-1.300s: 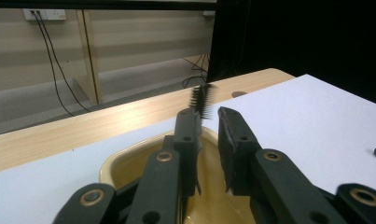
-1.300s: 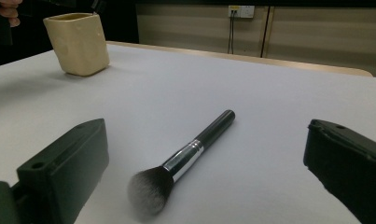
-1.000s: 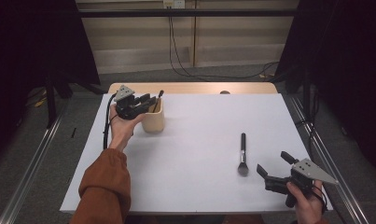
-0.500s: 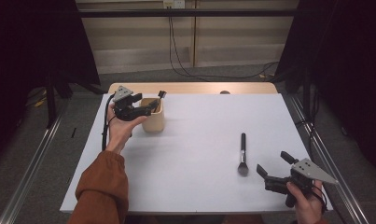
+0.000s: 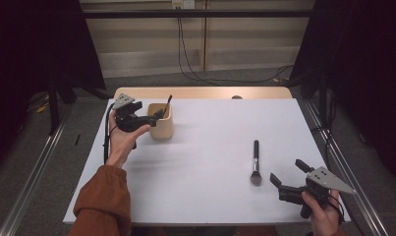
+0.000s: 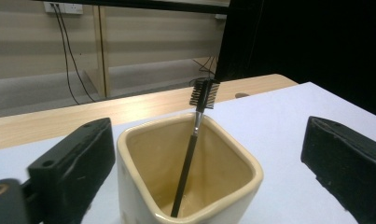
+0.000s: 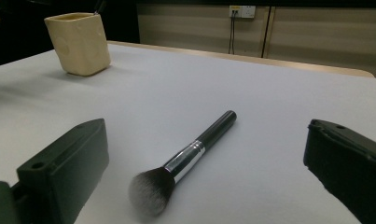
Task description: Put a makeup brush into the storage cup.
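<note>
Brow brush leans in cream cup, upper left — left gripper beside the rim, jaws just opening, wide, empty. Right gripper lower right — gaping, empty; its hand cut off.

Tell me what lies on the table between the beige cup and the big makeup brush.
Nothing: in the high view, the white table is bare between the beige cup and the makeup brush. The right gripper view shows the same empty stretch.
</note>
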Demonstrator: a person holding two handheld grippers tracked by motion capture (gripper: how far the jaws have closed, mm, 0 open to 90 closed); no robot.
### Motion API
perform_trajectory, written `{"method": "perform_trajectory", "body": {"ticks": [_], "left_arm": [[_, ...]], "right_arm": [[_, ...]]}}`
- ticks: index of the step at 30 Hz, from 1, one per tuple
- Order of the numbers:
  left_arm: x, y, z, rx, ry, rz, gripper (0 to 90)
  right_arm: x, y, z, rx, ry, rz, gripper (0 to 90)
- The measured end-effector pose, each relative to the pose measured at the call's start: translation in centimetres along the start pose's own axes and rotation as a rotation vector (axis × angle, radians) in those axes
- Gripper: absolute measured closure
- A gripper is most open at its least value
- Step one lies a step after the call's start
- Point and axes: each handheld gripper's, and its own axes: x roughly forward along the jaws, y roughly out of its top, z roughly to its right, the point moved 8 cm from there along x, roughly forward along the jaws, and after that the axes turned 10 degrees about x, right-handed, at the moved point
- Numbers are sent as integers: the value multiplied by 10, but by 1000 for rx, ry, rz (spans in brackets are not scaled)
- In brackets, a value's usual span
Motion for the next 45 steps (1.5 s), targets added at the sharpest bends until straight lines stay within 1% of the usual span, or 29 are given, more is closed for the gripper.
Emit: {"method": "perform_trajectory", "body": {"ticks": [1, 2, 4, 6, 8, 12, 16, 17, 18, 19, 21, 22, 24, 26, 28, 29, 30, 31, 33, 34, 35, 36, 39, 40, 41, 43, 44, 45], "left_arm": [[-2, 0, 0, 7, 0, 2, 29], [-3, 0, 0, 4, 4, 0, 28], [-6, -1, 3, 23, -7, 0, 25], [-9, -2, 4, 36, -1, -10, 25], [-13, -4, 7, 34, -11, -10, 37], [-20, -8, 11, 61, -9, -13, 33], [-27, -12, 14, 63, -15, -18, 33], [-28, -13, 15, 62, -23, -17, 32], [-31, -18, 17, 69, -31, -34, 31], [-32, -20, 17, 76, -26, -38, 28], [-36, -23, 18, 67, -25, -28, 23], [-38, -25, 17, 69, -19, -29, 23], [-41, -29, 17, 86, -2, -41, 23], [-45, -31, 16, 97, 21, -39, 23], [-47, -32, 16, 98, 22, -35, 23], [-49, -32, 16, 92, 24, -33, 23], [-51, -33, 17, 91, 25, -36, 23], [-55, -35, 18, 98, 27, -38, 24], [-60, -38, 19, 80, 7, -30, 30], [-60, -38, 19, 80, 7, -30, 35], [-62, -40, 20, 66, 1, -34, 33], [-65, -44, 21, 71, 11, -37, 33], [-68, -46, 24, 66, 1, -30, 34], [-72, -46, 27, 94, -4, -35, 33], [-74, -46, 29, 108, -6, -32, 31], [-80, -43, 33, 122, -11, -13, 31], [-82, -42, 34, 127, -7, -6, 29], [-82, -42, 34, 127, -7, -6, 25]], "right_arm": [[0, 0, 0, 1, -1, 1, 0], [0, 0, 0, -1, -1, 1, 0], [0, 0, 0, -3, 0, -1, 0], [0, 0, 0, -5, 1, -1, 0], [0, 0, 0, -3, -2, 1, 0], [0, 0, 0, -7, -2, -1, 0], [0, 0, 0, -8, -1, -1, 0], [0, 0, 0, -5, -2, 0, 0], [0, 0, 0, -6, -2, 0, 0], [0, 0, 0, -6, -1, -2, 0], [0, 0, 0, -6, -1, -1, 0], [0, 0, 0, -5, -2, -1, 0], [0, 0, 0, -5, -1, -1, 0], [0, 0, -1, -5, -1, -1, 0], [0, 0, -1, -6, -2, -1, 0], [0, 0, 0, -8, -2, -2, 0], [0, 0, 0, -2, -4, -1, 0], [0, 0, 0, -2, -4, 0, 0], [0, 0, 0, -1, -6, -1, 0], [0, 0, 0, -1, -6, -1, 0], [0, 0, 0, -1, -7, 0, 0], [0, 0, 0, -2, -6, -1, 0], [0, 0, 0, -4, -5, 0, 0], [0, 0, 0, -5, -5, 0, 0], [0, 0, 0, -3, -5, -1, 0], [0, 0, 0, -1, -7, 0, 0], [1, 0, 0, -1, -7, -1, 0], [1, 1, 0, -2, -7, 0, 0]]}}
